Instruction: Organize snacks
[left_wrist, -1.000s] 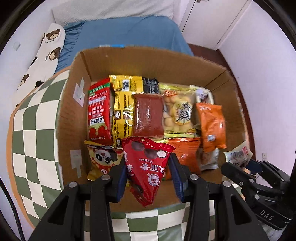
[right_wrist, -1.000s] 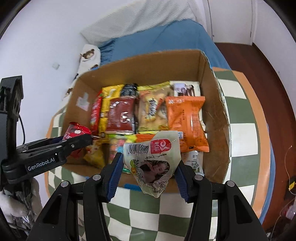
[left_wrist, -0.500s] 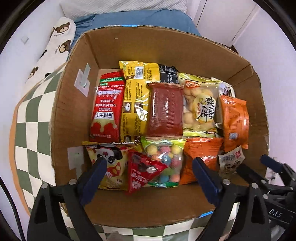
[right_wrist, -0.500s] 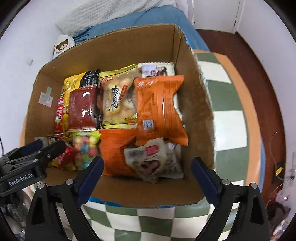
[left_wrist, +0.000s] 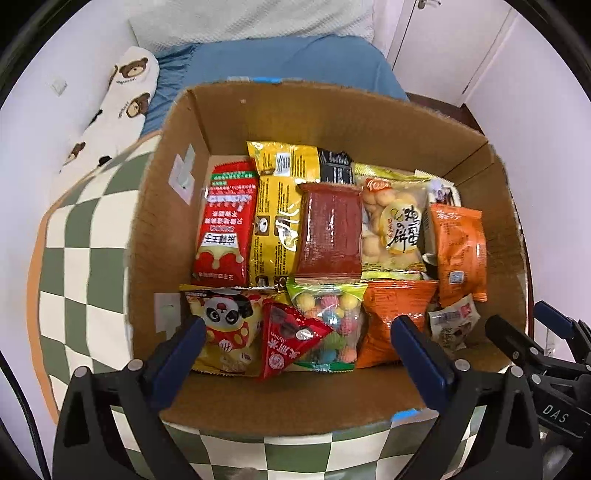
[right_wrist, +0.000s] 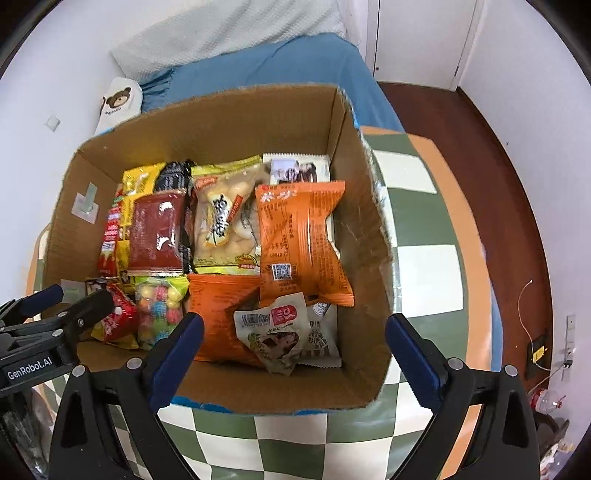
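Both tongs, left tongs (left_wrist: 297, 341) and right tongs (right_wrist: 295, 338), hang wide and empty over the brown cardboard box (left_wrist: 168, 229) on the checkered tabletop (left_wrist: 79, 236). Inside, the red triangular foil packet (left_wrist: 286, 345) and small pale printed pouch (right_wrist: 275, 330) look light, crinkly, slippery; pinch their sealed edges.

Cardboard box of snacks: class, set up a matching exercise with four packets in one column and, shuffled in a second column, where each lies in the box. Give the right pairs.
Seen from the left wrist view, all inside the cardboard box.

Column 1
1. red triangular packet
2. panda packet
3. dark red flat packet
4. bag of coloured candy balls

Column 2
A. back row, middle
B. front left corner
C. front row, right of the triangular packet
D. front row, overlapping the panda packet's right edge

Pairs: 1-D, 2-B, 3-A, 4-C
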